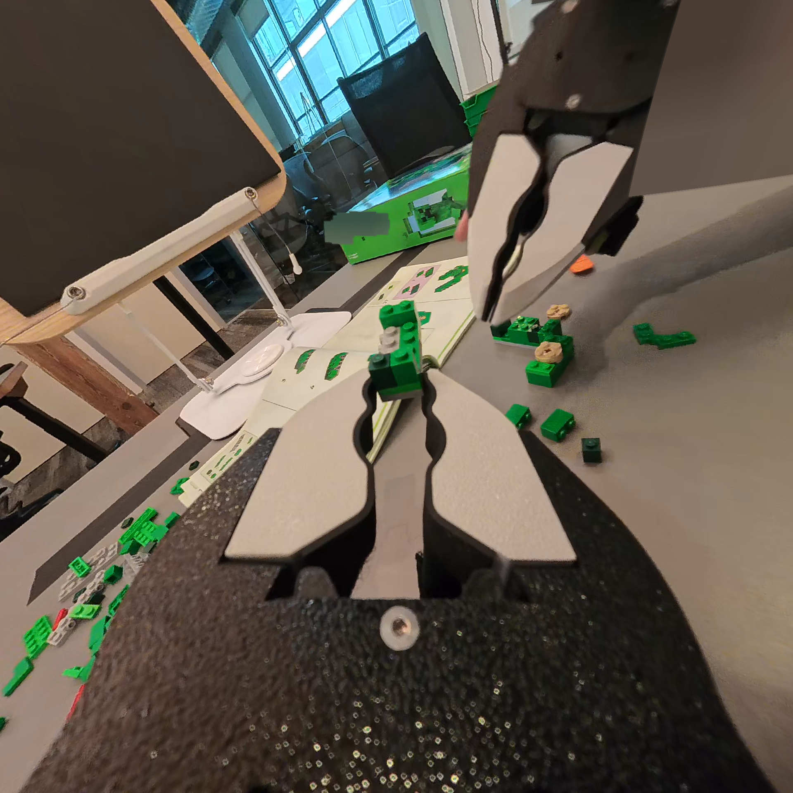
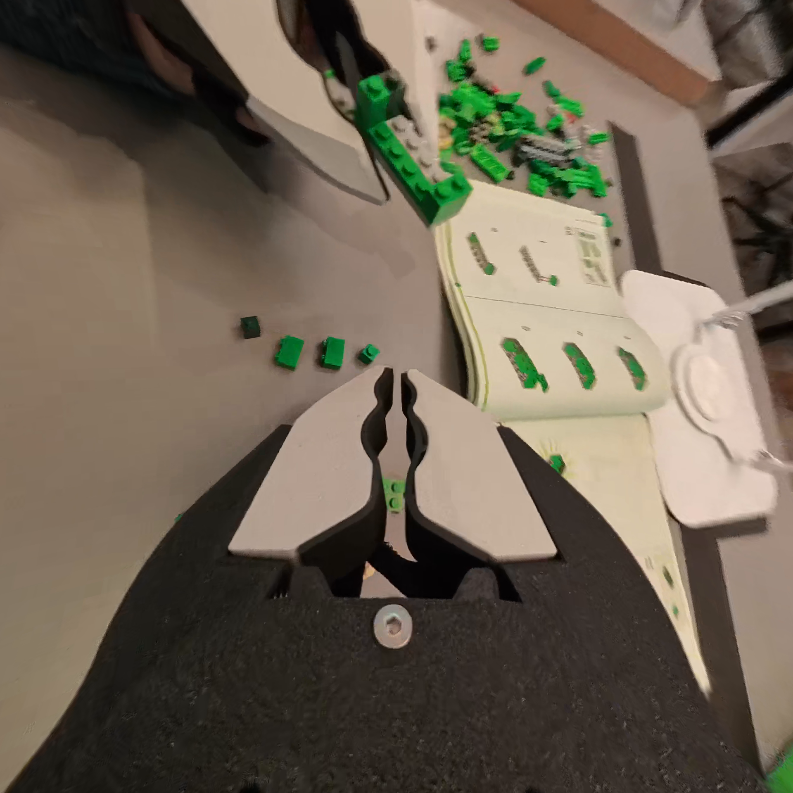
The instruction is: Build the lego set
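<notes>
My left gripper (image 1: 399, 382) is shut on a green Lego assembly (image 1: 397, 352) with a few grey studs and holds it above the open instruction booklet (image 1: 433, 300). The right wrist view shows this assembly (image 2: 412, 167) as a long green L-shaped frame. My right gripper (image 2: 397, 371) is shut and empty. In the left wrist view it (image 1: 489, 315) hangs tip-down just over a second green build (image 1: 536, 343) with tan round pieces, standing on the grey table (image 1: 643, 472). Several loose green bricks (image 2: 309, 349) lie just ahead of the right fingertips.
A pile of green and grey pieces (image 2: 515, 128) lies beyond the booklet (image 2: 536, 322). A white lamp base (image 2: 708, 386) sits beside the booklet. A green set box (image 1: 407, 219) stands at the back. A green plate piece (image 1: 663, 339) and an orange piece (image 1: 581, 264) lie at the right. Tip to tip, the grippers are about 8 cm apart. The green plate piece (image 1: 663, 339) is about 10 cm from my right fingertips and 15 cm from my left.
</notes>
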A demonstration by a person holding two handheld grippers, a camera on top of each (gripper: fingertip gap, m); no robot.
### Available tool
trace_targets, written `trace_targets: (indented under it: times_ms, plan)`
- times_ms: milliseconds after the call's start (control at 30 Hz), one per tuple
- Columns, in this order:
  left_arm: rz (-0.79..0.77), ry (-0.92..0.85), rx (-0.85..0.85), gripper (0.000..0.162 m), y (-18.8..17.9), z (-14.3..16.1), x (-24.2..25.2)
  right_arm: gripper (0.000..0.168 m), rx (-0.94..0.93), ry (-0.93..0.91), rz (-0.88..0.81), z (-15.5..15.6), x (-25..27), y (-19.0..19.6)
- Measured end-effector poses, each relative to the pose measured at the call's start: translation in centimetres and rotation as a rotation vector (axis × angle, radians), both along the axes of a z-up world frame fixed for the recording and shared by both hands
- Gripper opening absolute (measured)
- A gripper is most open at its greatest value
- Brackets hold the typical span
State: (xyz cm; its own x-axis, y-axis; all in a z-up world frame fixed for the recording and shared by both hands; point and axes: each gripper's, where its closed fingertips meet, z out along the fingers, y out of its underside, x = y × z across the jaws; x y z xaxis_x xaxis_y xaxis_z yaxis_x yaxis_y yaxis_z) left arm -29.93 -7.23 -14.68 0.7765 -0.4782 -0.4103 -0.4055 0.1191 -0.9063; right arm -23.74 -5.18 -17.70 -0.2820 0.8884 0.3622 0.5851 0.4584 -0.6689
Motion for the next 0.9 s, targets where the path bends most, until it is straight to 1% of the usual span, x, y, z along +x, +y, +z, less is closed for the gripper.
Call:
trace_targets:
  times_ms: [133,200,300,433,567,700,767,833,900]
  plan:
    - [0.012,0.0,0.003,0.019,0.1,0.1,-0.2,0.002,-0.043,-0.134,0.118,-1.1,-1.0,0.2]
    - [0.019,0.0,0.002,0.019,0.1,0.1,-0.3,0.003,-0.066,-0.219,0.125,-1.9,-1.3,0.3]
    - [0.045,0.002,-0.001,0.019,0.3,0.0,-0.7,0.008,-0.147,-0.324,0.078,-3.0,-1.7,0.1]
    - [0.072,0.002,-0.011,0.019,0.5,-0.1,-1.1,0.009,-0.132,-0.366,0.006,-3.6,-2.2,0.4]
    - [0.076,0.005,-0.014,0.019,0.5,-0.1,-1.1,0.013,-0.165,-0.41,-0.001,-4.2,-2.2,-0.5]
    - [0.073,0.022,-0.015,0.019,0.5,-0.3,-0.9,0.013,-0.142,-0.422,-0.025,-4.5,-2.4,-0.3]
    - [0.07,0.035,-0.016,0.019,0.5,-0.4,-0.8,0.011,-0.161,-0.431,-0.033,-4.6,-2.5,-0.5]
    - [0.066,0.043,-0.02,0.019,0.5,-0.5,-0.7,0.004,-0.184,-0.442,-0.029,-4.6,-2.5,-0.6]
    - [0.067,0.045,-0.023,0.019,0.5,-0.5,-0.7,0.0,-0.184,-0.436,-0.008,-4.4,-2.4,-0.8]
